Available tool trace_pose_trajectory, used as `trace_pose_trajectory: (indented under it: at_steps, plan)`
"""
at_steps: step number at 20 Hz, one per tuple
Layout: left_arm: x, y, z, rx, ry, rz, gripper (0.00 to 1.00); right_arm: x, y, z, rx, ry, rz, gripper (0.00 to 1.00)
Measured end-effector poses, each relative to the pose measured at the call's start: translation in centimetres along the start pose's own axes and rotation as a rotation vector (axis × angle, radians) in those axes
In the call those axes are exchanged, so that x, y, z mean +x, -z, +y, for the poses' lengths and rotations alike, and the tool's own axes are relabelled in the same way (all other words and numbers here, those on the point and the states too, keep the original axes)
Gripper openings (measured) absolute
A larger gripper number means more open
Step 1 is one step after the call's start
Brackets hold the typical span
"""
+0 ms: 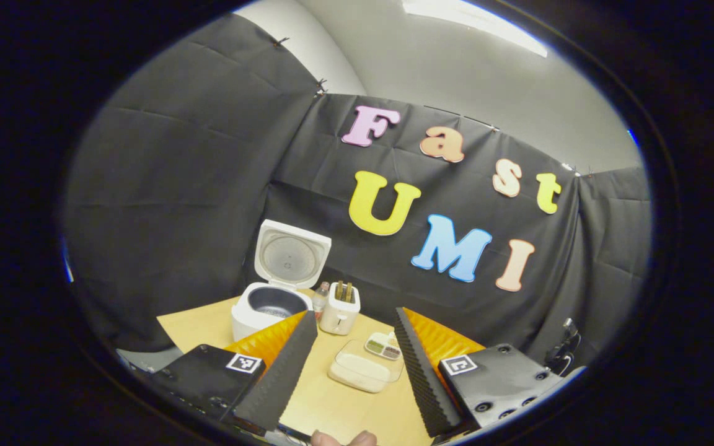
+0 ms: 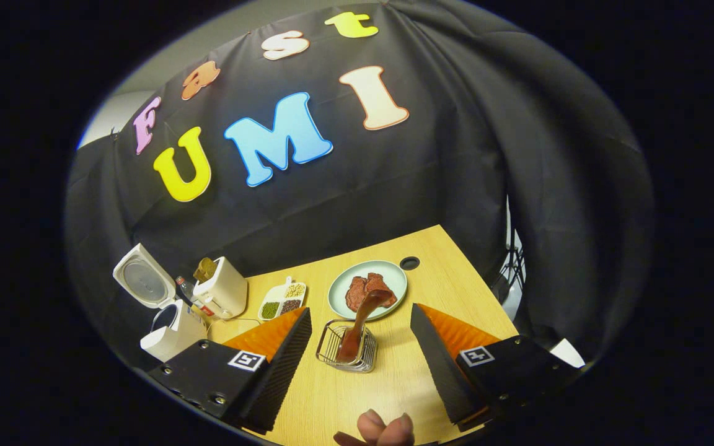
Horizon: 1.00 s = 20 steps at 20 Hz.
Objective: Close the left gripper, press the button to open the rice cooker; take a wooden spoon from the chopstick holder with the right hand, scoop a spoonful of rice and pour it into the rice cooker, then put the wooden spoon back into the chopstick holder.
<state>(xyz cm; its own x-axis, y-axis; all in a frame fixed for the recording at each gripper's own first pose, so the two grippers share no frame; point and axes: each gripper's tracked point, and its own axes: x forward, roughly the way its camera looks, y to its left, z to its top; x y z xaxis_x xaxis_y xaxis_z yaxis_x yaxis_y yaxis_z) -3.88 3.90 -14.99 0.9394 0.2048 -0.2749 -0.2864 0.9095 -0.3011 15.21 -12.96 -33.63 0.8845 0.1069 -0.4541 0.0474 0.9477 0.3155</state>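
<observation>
In the left gripper view we see our left gripper [image 1: 354,365] with fingers spread apart over the bench [image 1: 332,402], holding nothing. The rice cooker [image 1: 270,306] stands at the far left with its lid up; our finger hides its lower right side, and we cannot make out what lies in the pot. In the right gripper view the right gripper [image 2: 360,365] is likewise apart, empty. Between its fingers the wooden spoon [image 2: 363,322] leans in the wire chopstick holder [image 2: 329,350], overlapping the plate [image 2: 394,275] behind.
</observation>
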Motion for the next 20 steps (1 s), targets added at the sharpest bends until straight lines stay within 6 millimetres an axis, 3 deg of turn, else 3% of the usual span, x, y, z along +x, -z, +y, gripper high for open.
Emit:
trace_pose_trajectory:
  at_steps: [1, 2, 5, 6, 7, 9, 15, 20]
  plan:
    - [1.2, -0.4, 0.6, -0.004, 0.024, -0.003, 0.96, -1.1, -0.4, 0.6, -0.017, 0.008, -0.021, 0.98]
    - [2.7, -0.9, 1.3, -0.007, 0.048, -0.006, 0.89, -2.3, -0.2, 1.4, -0.04, 0.016, -0.035, 0.98]
    - [6.9, -2.1, 4.2, -0.029, 0.116, -0.001, 0.89, -6.1, -0.7, 5.0, -0.081, 0.057, -0.074, 0.98]
    - [8.6, -2.4, 5.6, -0.045, 0.131, 0.006, 0.83, -7.2, -0.8, 6.4, -0.096, 0.068, -0.091, 0.98]
    - [10.2, -2.8, 6.8, -0.068, 0.148, 0.014, 0.89, -8.4, -0.7, 7.6, -0.113, 0.084, -0.103, 0.98]
    - [13.6, -4.3, 9.0, -0.11, 0.184, 0.005, 0.89, -10.8, -0.5, 10.0, -0.147, 0.12, -0.134, 0.98]
    - [26.5, -8.9, 15.8, -0.131, 0.139, -0.081, 0.89, -16.3, 1.4, 17.8, -0.181, 0.149, -0.149, 0.98]
    - [38.2, -12.2, 19.6, -0.079, 0.032, -0.103, 0.89, -17.7, 3.3, 21.2, -0.216, 0.15, -0.107, 0.98]
